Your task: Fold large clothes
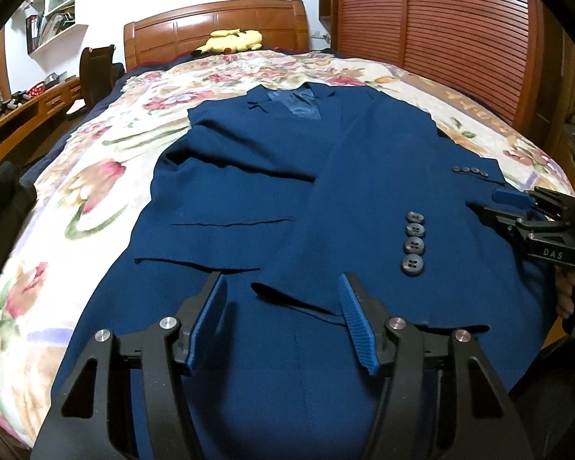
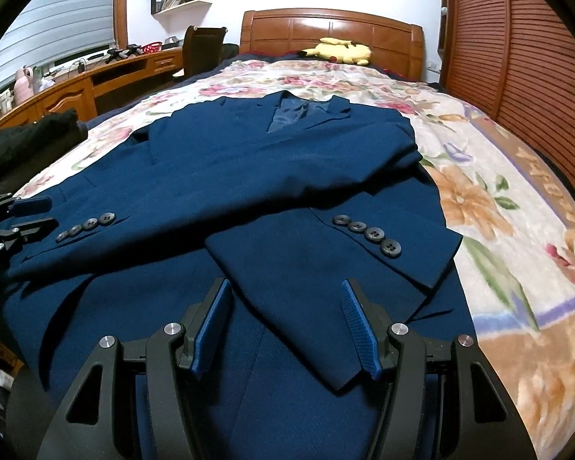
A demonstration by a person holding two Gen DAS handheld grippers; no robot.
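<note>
Here, a navy-blue wool suit jacket (image 1: 257, 176) lies face up on a floral bedspread (image 2: 510, 230), both sleeves crossed over its front. The left gripper (image 1: 283, 318) and right gripper (image 2: 285, 322) hover above the hem, jaws spread wide, holding nothing. A yellow plush toy (image 2: 339, 50) rests by the wooden headboard (image 2: 287, 30).

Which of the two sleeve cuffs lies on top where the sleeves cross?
The cuff on the floral blanket's side, nearest the right gripper. Its sleeve crosses over the other, whose cuff points toward the left gripper.
</note>
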